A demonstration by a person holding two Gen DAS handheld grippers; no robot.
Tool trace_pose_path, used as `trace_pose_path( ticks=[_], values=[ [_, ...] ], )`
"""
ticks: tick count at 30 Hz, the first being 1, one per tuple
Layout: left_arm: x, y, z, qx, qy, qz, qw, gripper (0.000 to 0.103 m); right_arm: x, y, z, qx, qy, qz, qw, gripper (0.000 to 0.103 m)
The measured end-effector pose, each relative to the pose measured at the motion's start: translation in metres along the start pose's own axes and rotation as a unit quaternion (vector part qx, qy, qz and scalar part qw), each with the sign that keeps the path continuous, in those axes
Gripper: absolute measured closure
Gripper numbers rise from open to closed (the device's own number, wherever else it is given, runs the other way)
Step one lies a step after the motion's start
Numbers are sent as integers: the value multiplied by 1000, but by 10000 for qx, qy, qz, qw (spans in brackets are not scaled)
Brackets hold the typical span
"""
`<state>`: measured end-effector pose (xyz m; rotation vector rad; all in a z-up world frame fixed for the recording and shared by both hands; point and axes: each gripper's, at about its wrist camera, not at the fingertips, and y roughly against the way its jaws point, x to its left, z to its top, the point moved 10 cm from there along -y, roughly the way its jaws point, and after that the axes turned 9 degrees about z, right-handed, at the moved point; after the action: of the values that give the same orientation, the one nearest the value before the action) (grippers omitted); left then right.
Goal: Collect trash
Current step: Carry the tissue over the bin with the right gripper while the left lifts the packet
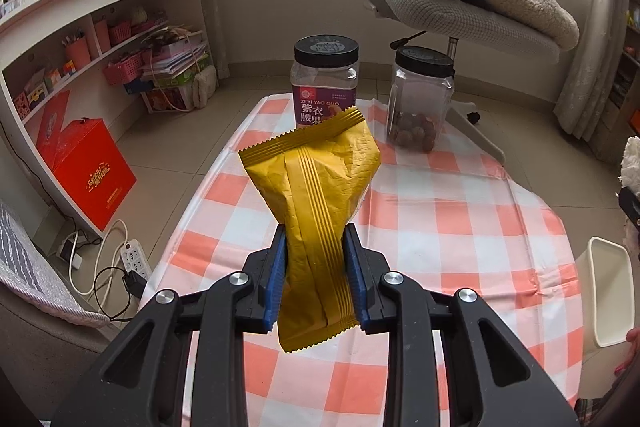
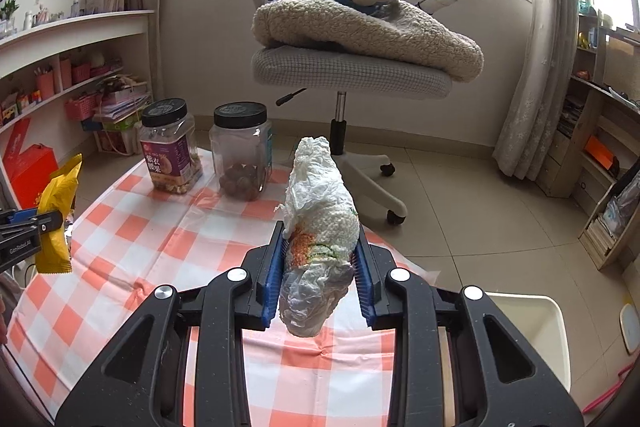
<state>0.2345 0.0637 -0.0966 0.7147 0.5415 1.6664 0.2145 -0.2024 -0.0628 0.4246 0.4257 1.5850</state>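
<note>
Left tool [image 1: 316, 247] pinches yellow wrapper [image 1: 316, 195] aloft; right tool [image 2: 320, 251] clamps crumpled tissue [image 2: 320, 219].

A crinkled yellow snack wrapper [image 1: 316, 211] stood upright above the checkered counter [image 1: 460, 227]; a crumpled white tissue wad [image 2: 320, 239] hung nearby.

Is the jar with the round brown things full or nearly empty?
Nearly empty: the clear jar has brown balls only at its bottom, the rest see-through, black lid on.
</note>
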Motion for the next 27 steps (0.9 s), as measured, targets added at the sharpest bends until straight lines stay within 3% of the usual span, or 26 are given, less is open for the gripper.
trace_pose_path(
  ticks=[13,27],
  values=[
    [-55,12,-7,-103,-267,-278,9992,74,-40,25,-5,-106,-190,-258,9994,73],
    [-98,45,-37,-312,-772,-493,9953,74,-124,63,-11,-213,-760,-824,9935,73]
  ],
)
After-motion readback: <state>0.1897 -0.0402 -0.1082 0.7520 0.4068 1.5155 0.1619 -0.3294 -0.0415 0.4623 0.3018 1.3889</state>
